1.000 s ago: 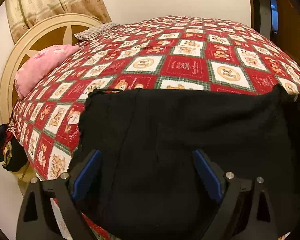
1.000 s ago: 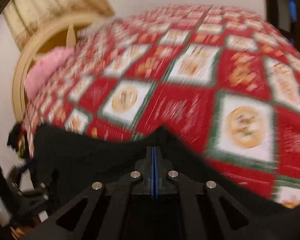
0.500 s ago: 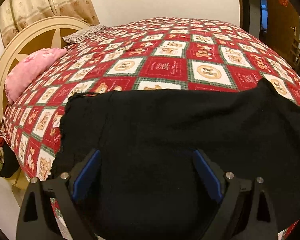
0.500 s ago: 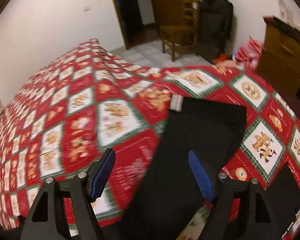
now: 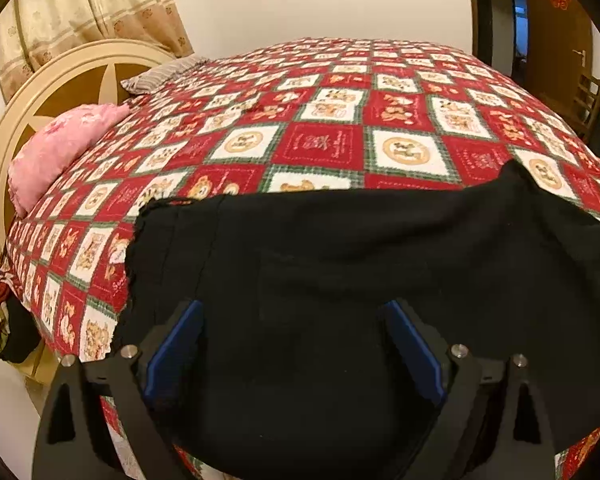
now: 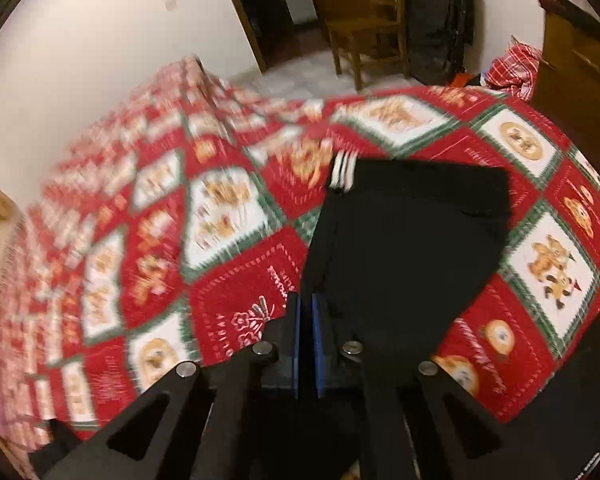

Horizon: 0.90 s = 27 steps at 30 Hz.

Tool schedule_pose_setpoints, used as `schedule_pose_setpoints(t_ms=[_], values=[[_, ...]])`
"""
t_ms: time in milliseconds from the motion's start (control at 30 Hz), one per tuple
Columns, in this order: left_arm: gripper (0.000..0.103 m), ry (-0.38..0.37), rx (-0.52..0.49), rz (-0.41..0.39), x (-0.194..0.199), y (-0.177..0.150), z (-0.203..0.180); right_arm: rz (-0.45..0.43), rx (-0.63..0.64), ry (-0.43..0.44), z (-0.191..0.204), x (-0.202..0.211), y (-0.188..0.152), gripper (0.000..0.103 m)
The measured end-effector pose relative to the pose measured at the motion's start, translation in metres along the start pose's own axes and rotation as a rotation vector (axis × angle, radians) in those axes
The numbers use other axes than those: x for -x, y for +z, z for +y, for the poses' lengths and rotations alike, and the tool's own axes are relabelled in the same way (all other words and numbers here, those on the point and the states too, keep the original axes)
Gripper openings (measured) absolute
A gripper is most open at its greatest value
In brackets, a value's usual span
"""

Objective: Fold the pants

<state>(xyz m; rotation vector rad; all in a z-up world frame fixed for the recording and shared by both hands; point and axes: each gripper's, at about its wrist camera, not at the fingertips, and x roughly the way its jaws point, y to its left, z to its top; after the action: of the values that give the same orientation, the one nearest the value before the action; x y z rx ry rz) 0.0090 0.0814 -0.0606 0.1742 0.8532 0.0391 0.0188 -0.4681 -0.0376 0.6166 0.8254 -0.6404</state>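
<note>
Pants (image 5: 360, 280) lie spread along the near edge of the bed (image 5: 320, 120). Left gripper (image 5: 296, 344) hovers over them, fingers wide apart. Right gripper (image 6: 307, 320) is pinched closed on the left edge of a pant leg (image 6: 412, 240).

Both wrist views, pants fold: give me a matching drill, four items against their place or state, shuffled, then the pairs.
Items:
1. left gripper
2. right gripper
3. pink pillow
4. wooden chair

Place or state:
A. on the floor beyond the foot of the bed
B. shut on the edge of the black pants
C. open, over black fabric
D. at the headboard, on the quilt

Pairs: 1-C, 2-B, 3-D, 4-A
</note>
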Motion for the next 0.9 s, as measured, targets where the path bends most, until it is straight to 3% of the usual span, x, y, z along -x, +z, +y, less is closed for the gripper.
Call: schedule_pose_setpoints(t_ms=[233, 400, 500, 567, 667, 700, 767, 800, 867, 900], values=[[0.095, -0.015, 0.008, -0.032, 0.009, 0.007, 0.0, -0.253, -0.101, 0.156, -0.074, 0.126, -0.055, 0.005], [0.095, -0.04, 0.0, -0.047, 0.012, 0.012, -0.009, -0.303, -0.299, 0.151, -0.146, 0.165, -0.131, 0.005], [0.095, -0.06, -0.019, -0.055, 0.014, 0.015, -0.018, -0.256, -0.424, 0.151, -0.177, 0.156, -0.166, 0.006], [0.095, -0.078, -0.027, -0.068, 0.019, 0.017, -0.023, -0.25, -0.49, 0.056, -0.192, 0.157, -0.179, 0.006], [0.095, -0.087, -0.041, -0.087, 0.026, 0.019, -0.027, -0.316, -0.565, -0.121, -0.209, 0.177, -0.183, 0.006], [0.095, -0.089, -0.047, -0.093, 0.028, 0.019, -0.028, -0.345, -0.535, -0.139, -0.207, 0.184, -0.179, 0.006], [0.095, -0.093, -0.065, -0.102, 0.03, 0.019, -0.031, -0.356, -0.328, -0.158, -0.182, 0.191, -0.159, 0.006], [0.095, -0.094, -0.075, -0.104, 0.031, 0.018, -0.033, -0.346, -0.246, -0.157, -0.169, 0.191, -0.153, 0.011], [0.095, -0.105, -0.1, -0.114, 0.035, 0.016, -0.04, -0.322, -0.094, -0.132, -0.139, 0.186, -0.142, 0.045], [0.095, -0.112, -0.11, -0.119, 0.037, 0.015, -0.043, -0.302, -0.025, -0.105, -0.124, 0.18, -0.139, 0.071]])
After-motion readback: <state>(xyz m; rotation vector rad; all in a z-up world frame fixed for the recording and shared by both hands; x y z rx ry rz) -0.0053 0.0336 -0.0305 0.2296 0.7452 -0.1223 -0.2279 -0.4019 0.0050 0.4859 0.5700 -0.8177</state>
